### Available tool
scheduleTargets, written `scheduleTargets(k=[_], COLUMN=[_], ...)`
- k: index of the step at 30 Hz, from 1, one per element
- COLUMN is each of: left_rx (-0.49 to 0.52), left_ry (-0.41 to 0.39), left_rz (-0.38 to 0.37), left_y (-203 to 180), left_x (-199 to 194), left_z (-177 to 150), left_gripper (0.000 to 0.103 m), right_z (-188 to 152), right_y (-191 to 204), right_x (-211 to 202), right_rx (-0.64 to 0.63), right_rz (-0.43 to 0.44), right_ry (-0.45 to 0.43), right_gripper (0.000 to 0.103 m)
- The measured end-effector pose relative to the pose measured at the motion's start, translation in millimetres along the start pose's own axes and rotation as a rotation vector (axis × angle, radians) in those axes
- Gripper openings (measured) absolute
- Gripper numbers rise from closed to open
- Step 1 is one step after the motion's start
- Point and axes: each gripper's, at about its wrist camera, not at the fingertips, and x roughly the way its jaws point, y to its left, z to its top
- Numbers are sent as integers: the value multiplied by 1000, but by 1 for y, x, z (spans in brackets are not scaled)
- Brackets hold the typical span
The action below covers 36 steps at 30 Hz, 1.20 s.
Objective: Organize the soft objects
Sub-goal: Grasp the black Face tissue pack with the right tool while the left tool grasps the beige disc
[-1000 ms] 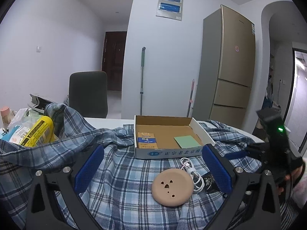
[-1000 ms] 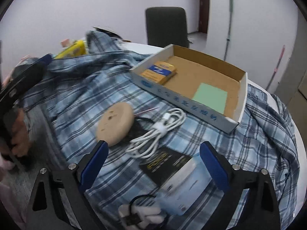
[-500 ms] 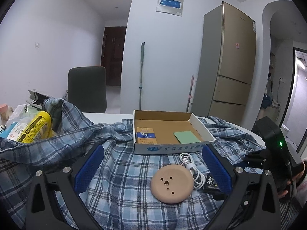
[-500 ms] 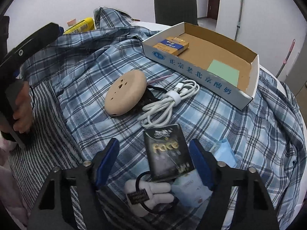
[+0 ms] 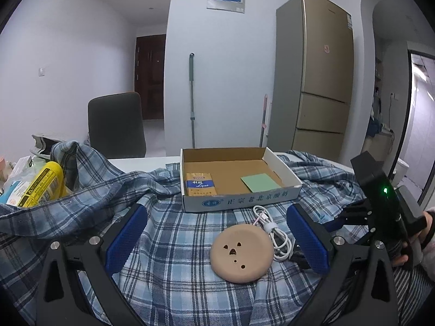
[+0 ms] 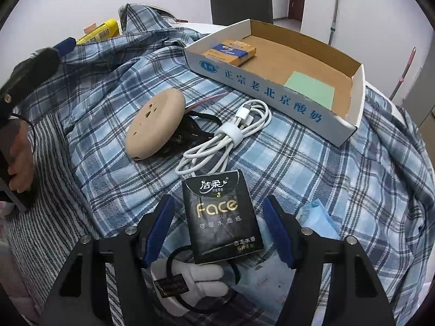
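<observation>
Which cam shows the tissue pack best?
Right wrist: the tissue pack lies face-up between the right gripper's jaws, label readable. Left wrist shows at most a dark sliver behind its right jaw; can't confirm.

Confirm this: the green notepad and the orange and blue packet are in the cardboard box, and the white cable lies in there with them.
Not quite. The white cable lies outside the cardboard box, on the plaid shirt in front of it; the right wrist view shows it. The green notepad and orange and blue packet are inside.
</observation>
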Motion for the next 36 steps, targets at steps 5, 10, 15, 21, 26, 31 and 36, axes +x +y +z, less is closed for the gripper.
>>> scheduleTargets(k=[5, 10, 15, 21, 26, 31, 36], left_rx=[26, 82, 80, 33, 58, 62, 33], left_ry=[34, 169, 265, 437, 479, 514, 574], left_rz=[3, 1, -66, -124, -135, -202, -249], left_y=[-4, -13, -14, -8, -9, -9, -8], left_x=[7, 32, 50, 84, 101, 115, 130], left_z=[-3, -13, -15, -12, -11, -10, -16], left_gripper=[103, 103, 103, 103, 103, 98, 84], right_z=[-2, -3, -15, -22, -27, -30, -33], right_y=[1, -5, -3, -9, -20, -24, -23], right_x=[6, -21, -57, -85, -90, -83, -82], right_rx=[8, 95, 197, 274, 325, 333, 334], right_rz=[-44, -86, -201, -283, -239, -188, -176], right_ry=[20, -88, -259, -463, -504, -479, -479], right_gripper=[46, 46, 46, 46, 46, 46, 47])
